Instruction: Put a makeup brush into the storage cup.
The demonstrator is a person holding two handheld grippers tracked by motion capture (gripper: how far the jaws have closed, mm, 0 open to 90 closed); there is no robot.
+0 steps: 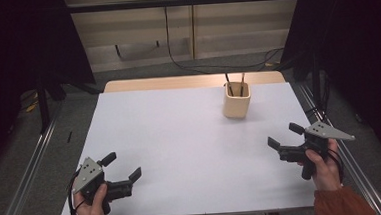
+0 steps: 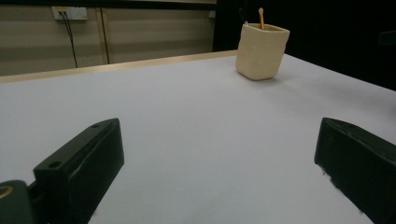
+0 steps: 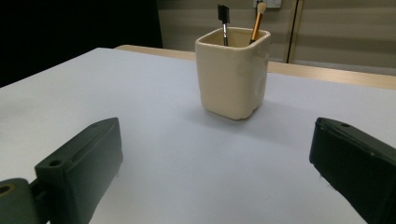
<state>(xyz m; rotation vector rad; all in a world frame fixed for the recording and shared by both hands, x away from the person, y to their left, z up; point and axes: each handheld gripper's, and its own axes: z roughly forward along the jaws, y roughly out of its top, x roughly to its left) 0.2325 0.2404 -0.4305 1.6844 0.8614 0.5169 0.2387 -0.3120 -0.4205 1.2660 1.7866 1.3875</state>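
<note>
**Cup with two brushes on table, both grippers open and empty**

Cream cup (image 1: 236, 100) stands upright on the far right part of the white table (image 1: 180, 138), near the back edge. Squarish with rounded corners. Two brushes stand in it: black-tipped brush (image 3: 223, 21) and wooden-handled brush (image 3: 257, 19), both leaning slightly, tips above the rim. Cup also seen in left gripper view (image 2: 261, 50), far off toward the upper right; in right gripper view (image 3: 232, 72) it sits closer, roughly centred between the jaws but well ahead of them.

Right gripper (image 1: 284, 136) is held at the table's right edge, nearer the cup, jaws spread wide, nothing between them. Left gripper (image 1: 122, 166) is at the near left corner, well apart from the cup, jaws also wide apart and empty. Each is held by a hand; right sleeve orange (image 1: 342, 203). Neither gripper touches the cup
</note>
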